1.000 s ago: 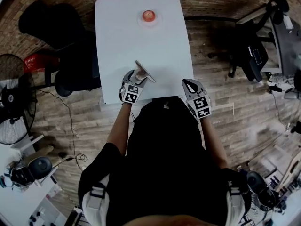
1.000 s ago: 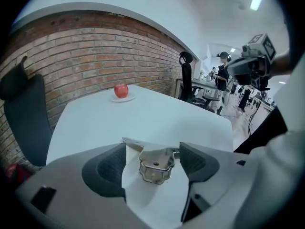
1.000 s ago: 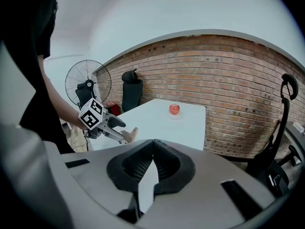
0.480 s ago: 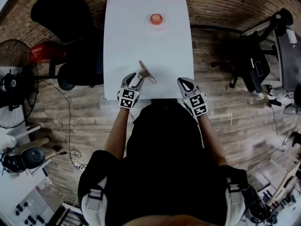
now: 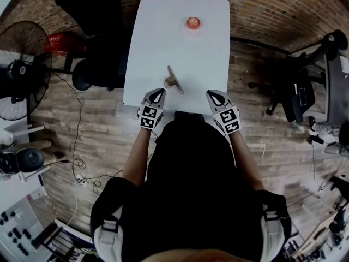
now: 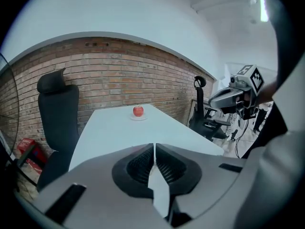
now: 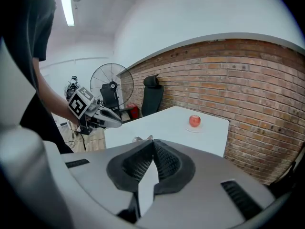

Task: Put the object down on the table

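The object (image 5: 173, 81), a small grey metal piece with a flat disc and a short stub, lies on the white table (image 5: 163, 37) near its front edge; its top also peeks over the jaws in the right gripper view (image 7: 143, 139). My left gripper (image 5: 156, 95) hovers just in front of it, drawn back and apart from it. Its jaws have just been closing and are now shut with nothing between them (image 6: 154, 149). My right gripper (image 5: 214, 96) is at the table's front right corner, also shut and empty (image 7: 152, 147).
A red apple (image 5: 193, 22) on a small plate sits at the far end of the table. A black office chair (image 5: 90, 15) stands to the table's left, a fan (image 5: 22, 70) further left, and more chairs (image 5: 297, 91) to the right.
The left gripper let go of the metal object, drew back towards me and rose, and its jaws closed. The object now rests on the table. The right gripper barely moved.
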Action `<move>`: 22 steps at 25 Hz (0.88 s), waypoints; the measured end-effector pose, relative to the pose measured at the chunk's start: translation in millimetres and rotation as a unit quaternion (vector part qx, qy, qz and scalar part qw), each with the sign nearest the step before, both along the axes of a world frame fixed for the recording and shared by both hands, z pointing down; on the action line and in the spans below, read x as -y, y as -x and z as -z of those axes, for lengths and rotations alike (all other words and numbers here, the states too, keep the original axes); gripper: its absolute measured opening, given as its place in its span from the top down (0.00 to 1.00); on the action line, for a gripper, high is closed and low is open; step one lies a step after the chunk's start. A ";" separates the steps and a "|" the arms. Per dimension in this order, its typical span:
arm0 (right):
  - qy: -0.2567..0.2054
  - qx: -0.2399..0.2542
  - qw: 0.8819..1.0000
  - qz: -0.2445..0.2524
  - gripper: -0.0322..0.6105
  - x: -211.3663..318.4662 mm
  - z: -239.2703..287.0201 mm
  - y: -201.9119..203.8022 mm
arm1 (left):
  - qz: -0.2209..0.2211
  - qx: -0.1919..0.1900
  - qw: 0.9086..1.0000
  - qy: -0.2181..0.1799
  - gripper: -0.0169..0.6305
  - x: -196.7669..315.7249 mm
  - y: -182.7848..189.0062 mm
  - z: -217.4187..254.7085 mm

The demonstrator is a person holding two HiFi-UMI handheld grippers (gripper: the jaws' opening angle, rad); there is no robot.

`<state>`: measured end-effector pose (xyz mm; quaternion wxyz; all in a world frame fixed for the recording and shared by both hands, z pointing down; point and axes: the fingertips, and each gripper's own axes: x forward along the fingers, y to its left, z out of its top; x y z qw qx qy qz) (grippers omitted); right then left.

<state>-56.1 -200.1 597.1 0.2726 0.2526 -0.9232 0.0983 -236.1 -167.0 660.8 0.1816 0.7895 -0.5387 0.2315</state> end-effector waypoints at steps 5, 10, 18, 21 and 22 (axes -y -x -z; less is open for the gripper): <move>-0.001 0.003 1.000 0.029 0.95 -1.2 2.9 -2.0 | 0.021 -0.009 1.000 0.001 0.93 -21.1 -11.8 11.4; -0.007 0.011 0.998 0.058 0.95 -2.3 7.9 -4.3 | 0.070 -0.035 0.997 -0.017 0.94 -28.2 -9.5 35.8; -0.009 0.014 0.997 0.080 0.95 -3.0 1.8 -16.5 | 0.128 -0.084 0.987 -0.052 0.94 -32.3 -13.9 71.5; -0.004 0.021 0.996 0.085 0.95 -9.0 -1.6 -19.5 | 0.139 -0.086 0.985 -0.054 0.94 -39.7 -19.1 74.1; -0.002 0.022 0.996 0.088 0.95 -12.8 -3.6 -21.5 | 0.144 -0.088 0.984 -0.054 0.94 -43.9 -21.2 73.5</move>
